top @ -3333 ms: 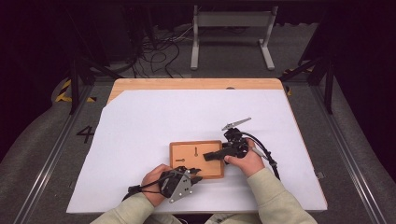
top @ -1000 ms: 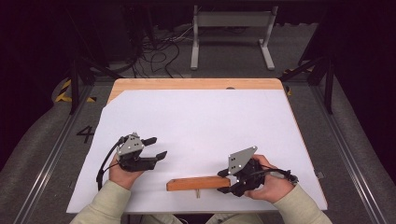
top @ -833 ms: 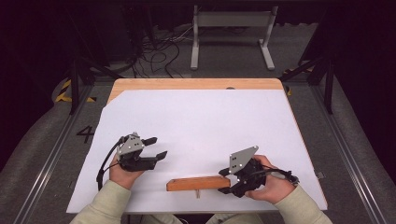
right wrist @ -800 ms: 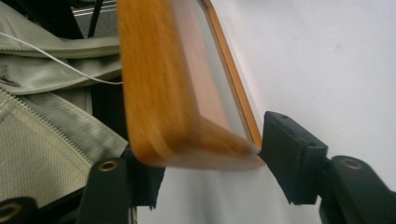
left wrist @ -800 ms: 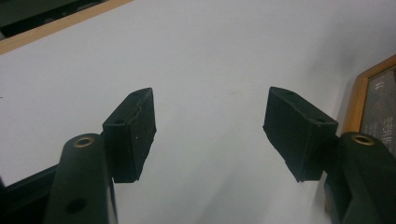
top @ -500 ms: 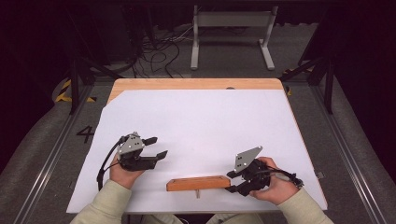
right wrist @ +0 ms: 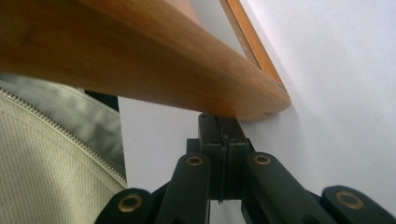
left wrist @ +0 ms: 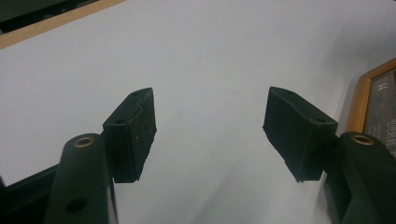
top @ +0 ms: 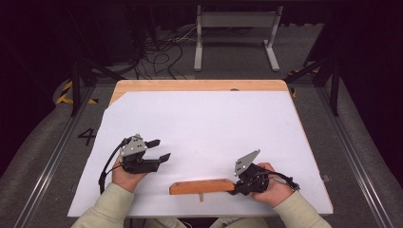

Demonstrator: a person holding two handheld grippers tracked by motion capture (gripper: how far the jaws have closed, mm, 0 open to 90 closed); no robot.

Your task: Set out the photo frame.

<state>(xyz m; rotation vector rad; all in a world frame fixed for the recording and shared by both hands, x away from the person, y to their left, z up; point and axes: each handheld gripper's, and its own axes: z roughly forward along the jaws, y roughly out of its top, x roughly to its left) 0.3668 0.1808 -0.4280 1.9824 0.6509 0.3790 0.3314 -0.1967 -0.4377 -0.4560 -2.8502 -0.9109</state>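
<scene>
At the near edge of the worktop (top: 204, 118), a wooden board (top: 202, 186) is standing on one long edge on the white sheet, its flat faces upright, with a small peg (top: 201, 196) showing beneath its lower edge. The right gripper (top: 239, 186) is sitting at the board's right end, held in the person's right hand (top: 272, 189). In the right gripper view its jaws are lying pressed flat together with nothing between the pads, their tips meeting just under the board's rounded corner (right wrist: 261, 100); they have just been closing. Whether the tips are actually touching the wood cannot be told from that view. A light zipped sleeve (right wrist: 51, 154) is showing beyond the board on the left side of that view.

Well to the left of the board, the left gripper (top: 158, 149) is resting in the person's left hand (top: 126, 175), apart from the board and pointing towards the sheet's middle. Its jaws are standing well apart and are gripping nothing; only white sheet is lying between the pads (left wrist: 133, 133). In the left gripper view, the board's framed face (left wrist: 371, 109) is appearing at the right margin, clear of the jaws.
</scene>
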